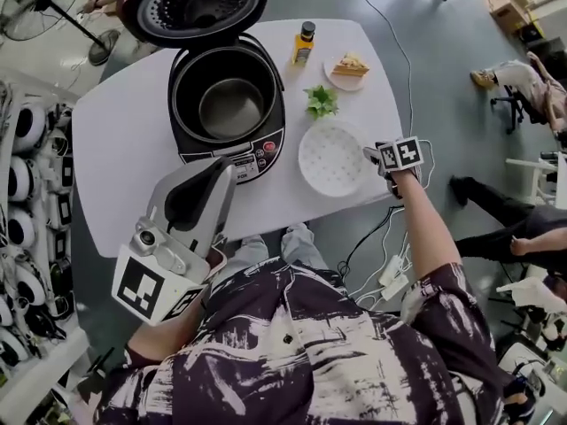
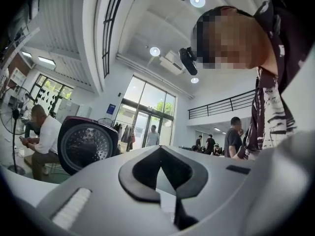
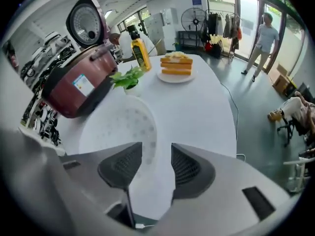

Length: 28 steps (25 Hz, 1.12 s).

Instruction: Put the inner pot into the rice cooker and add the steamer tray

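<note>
Your left gripper [image 1: 217, 171] sits closed, empty; right gripper [image 3: 156, 154], jaws apart at the steamer tray [image 1: 332, 158] edge, could pinch shallow and slip.

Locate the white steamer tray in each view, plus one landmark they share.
Head view: the steamer tray lies on the table, right of the rice cooker, beside the right gripper.
Left gripper view: not in it.
Right gripper view: the steamer tray sits lower centre-left, just ahead of the jaws.
Shared landmark: the cooker's raised lid, top left in the head view, lower left in the left gripper view, upper left in the right gripper view.
</note>
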Available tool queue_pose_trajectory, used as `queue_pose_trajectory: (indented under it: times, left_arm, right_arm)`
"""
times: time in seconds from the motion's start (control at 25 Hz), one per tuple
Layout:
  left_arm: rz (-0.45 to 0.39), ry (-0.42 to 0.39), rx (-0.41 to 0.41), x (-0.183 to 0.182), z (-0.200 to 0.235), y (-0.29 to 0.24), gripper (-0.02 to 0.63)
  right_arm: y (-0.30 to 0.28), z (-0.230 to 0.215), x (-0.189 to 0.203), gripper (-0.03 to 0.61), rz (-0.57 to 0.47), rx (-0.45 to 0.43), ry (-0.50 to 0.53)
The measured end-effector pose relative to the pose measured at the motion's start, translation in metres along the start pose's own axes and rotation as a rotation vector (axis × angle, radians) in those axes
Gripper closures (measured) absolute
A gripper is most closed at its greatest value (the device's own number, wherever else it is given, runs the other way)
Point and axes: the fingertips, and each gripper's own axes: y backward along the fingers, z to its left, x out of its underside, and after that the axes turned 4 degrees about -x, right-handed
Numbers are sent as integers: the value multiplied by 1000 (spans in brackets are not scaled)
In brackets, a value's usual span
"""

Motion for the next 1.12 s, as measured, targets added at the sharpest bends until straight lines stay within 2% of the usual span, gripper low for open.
queue_pose_trajectory:
  times: [0.24,0.4,0.48,0.52,0.68,0.8,0.88,0.96,1.12]
  left_arm:
    - [27,-11,-25,9,11,6,609]
    - [27,-16,-38,10,11,8,609]
    - [25,-15,-42,10,12,9,609]
    - [22,-14,-42,10,13,10,609]
    - [2,-13,-42,9,15,14,609]
    - [-18,-5,-36,6,14,16,609]
    - [-35,0,-26,2,13,17,609]
    - [-55,6,-15,-3,13,19,609]
    - [-96,17,-6,-14,16,28,609]
  right_arm:
    - [-42,-1,17,424,75,40,-41]
    - [-43,-8,19,473,72,92,-63]
    - [-42,-10,20,562,82,108,-82]
    - [-41,-10,20,569,83,109,-100]
    - [-33,-5,24,577,124,61,-91]
    - [-11,3,21,578,130,-11,-117]
    - [12,13,9,578,118,-62,-120]
    - [41,28,-15,578,93,-97,-80]
    - [109,77,-97,578,-36,-154,12]
